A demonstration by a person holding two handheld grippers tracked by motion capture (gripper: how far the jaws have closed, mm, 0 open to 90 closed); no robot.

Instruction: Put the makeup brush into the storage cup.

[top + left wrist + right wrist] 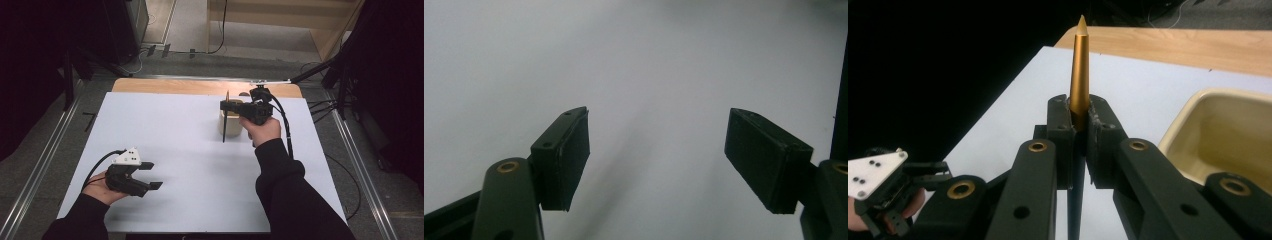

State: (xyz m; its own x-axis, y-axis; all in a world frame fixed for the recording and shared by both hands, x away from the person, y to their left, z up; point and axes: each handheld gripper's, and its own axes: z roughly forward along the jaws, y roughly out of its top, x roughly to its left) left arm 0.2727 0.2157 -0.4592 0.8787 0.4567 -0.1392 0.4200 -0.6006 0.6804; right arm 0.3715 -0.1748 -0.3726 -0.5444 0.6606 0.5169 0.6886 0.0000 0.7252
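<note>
**Pen pinched upright beside the cream tub**

My right hand-held gripper (pixel 1079 132) has its jaws pressed together on a slim pen-like stick with a gold tapered tip and a dark lower shaft (pixel 1079 75). In the high view the stick (pixel 225 120) stands close to vertical, its lower end hanging just in front of the small cream-coloured plastic tub (pixel 229 122), near the far edge of the white surface (pixel 190 150). I judge the grip sits near the gold end so that the long dark shaft hangs free below, which would suit lowering it into the tub or lifting it clear; which of the two I cannot tell. The right gripper view shows the tub's open mouth (pixel 1233 130) just to one side of the jaws, and what I can see of its inside looks bare.

My left hand-held gripper (pixel 137 177) rests low at the near left of the surface, well apart from the tub, its jaws spread with nothing between the pads (pixel 566 160). It seems parked out of the way.

Around the work there is a strip of bare wooden tabletop (pixel 200 87) beyond the white sheet. Nothing lies between the stick and the tub; the tub's near wall is the one thing the shaft could catch on.
</note>
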